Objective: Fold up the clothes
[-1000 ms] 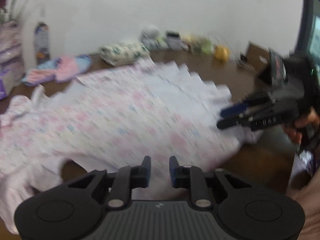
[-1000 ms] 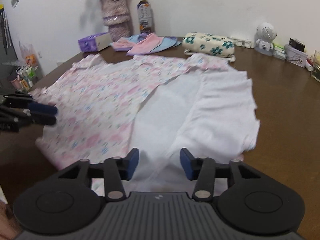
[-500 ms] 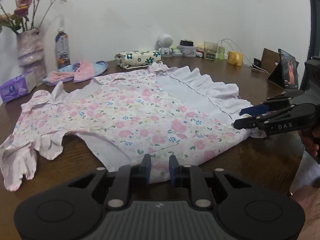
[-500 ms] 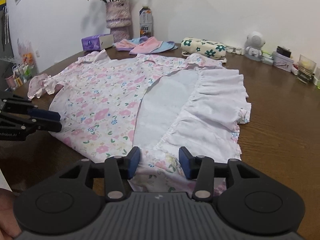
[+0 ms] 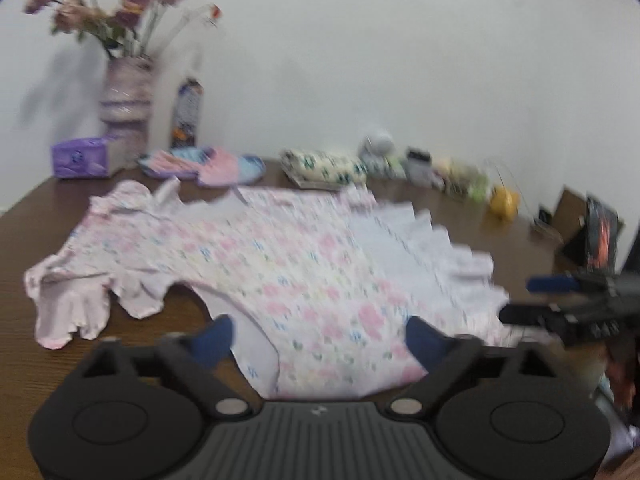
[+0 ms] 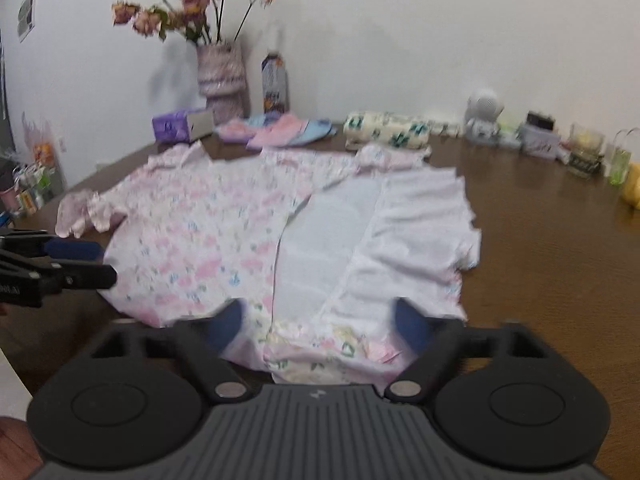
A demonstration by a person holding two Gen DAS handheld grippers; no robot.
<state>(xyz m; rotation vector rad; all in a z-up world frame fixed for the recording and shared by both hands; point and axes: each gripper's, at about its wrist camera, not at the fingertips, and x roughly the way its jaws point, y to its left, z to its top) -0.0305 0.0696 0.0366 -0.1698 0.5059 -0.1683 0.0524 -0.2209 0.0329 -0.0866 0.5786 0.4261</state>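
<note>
Floral dress laid flat on the desk, both hand-held grippers letting go.

The dress (image 6: 248,232) lies spread on the desk (image 6: 552,240), one side folded over to show its white lining; left hand-held gripper (image 5: 320,340) and right hand-held gripper (image 6: 320,324) hover at its near hem, jaws opening, pinching nothing, probably to regrip.

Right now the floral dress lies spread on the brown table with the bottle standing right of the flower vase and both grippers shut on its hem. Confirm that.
Not quite: neither gripper is shut on the hem. The left gripper and right gripper have their jaws opening, pads clear of the floral dress, as each wrist view shows. The dress does lie spread on the brown table, bottle right of the flower vase.
</note>
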